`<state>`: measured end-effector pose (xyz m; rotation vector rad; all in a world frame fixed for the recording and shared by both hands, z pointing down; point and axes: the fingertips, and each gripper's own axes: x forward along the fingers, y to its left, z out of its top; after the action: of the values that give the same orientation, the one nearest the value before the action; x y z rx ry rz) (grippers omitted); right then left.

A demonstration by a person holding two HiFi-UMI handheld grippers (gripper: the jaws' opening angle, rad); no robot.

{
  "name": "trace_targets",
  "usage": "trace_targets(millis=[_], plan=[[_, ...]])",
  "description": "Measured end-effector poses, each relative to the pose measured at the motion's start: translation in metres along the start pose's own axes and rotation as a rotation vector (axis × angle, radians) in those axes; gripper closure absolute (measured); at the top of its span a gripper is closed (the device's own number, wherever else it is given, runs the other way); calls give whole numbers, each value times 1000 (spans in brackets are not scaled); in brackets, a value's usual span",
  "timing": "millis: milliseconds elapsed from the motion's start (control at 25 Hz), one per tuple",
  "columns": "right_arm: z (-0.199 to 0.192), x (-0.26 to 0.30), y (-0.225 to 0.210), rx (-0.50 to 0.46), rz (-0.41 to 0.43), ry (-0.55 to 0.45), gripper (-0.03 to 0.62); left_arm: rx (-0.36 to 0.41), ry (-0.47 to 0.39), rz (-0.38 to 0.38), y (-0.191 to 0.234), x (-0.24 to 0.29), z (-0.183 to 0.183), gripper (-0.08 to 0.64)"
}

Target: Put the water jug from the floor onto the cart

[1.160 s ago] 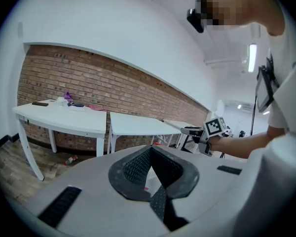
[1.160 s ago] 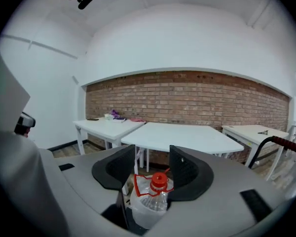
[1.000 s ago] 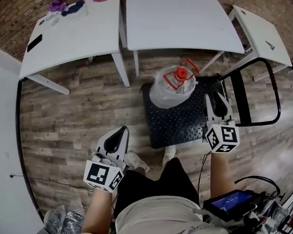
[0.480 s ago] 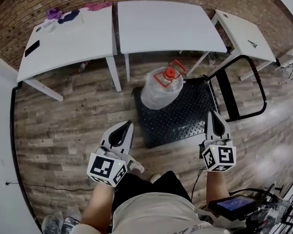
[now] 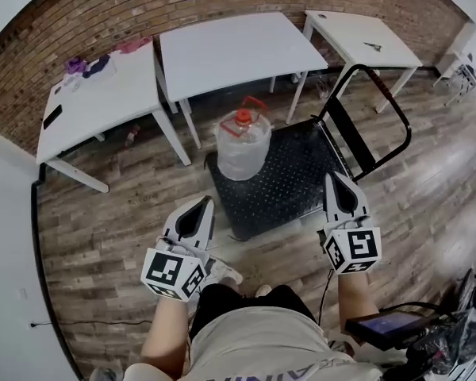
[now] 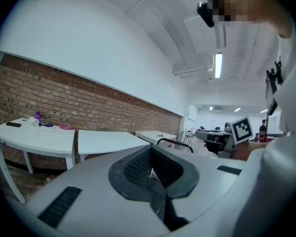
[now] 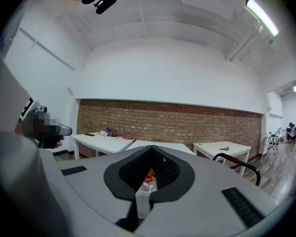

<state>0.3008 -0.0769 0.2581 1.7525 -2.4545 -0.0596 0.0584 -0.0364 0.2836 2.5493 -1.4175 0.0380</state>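
Head view: water jug (image 5: pixel 242 143) well beyond right claw (image 5: pixel 333 181).

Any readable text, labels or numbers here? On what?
No legible text anywhere.
On the shirt: print cut off at the frame edge, unreadable.
On the screen: too small to read.
Cubes on left gripper and right gripper: square markers only, no words.

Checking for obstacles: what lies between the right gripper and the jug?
Head view: only bare cart deck between right gripper and jug.
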Motion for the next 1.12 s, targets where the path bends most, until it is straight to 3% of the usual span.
trace_targets(millis=[400,680,840,1120], plan=[[3,-101,10,-68,55,-28,588,68,-37,-4,-76,-41,21,558],[-6,-153,3,-52,2,11,588,111,-39,-68,-106,-52,22,558],[-7,-156,20,-37,-12,27,588,122,-50,-64,-94,-79,27,558],[5,-133,84,-73,58,47,588,101,-61,-25,-48,-121,26,559]])
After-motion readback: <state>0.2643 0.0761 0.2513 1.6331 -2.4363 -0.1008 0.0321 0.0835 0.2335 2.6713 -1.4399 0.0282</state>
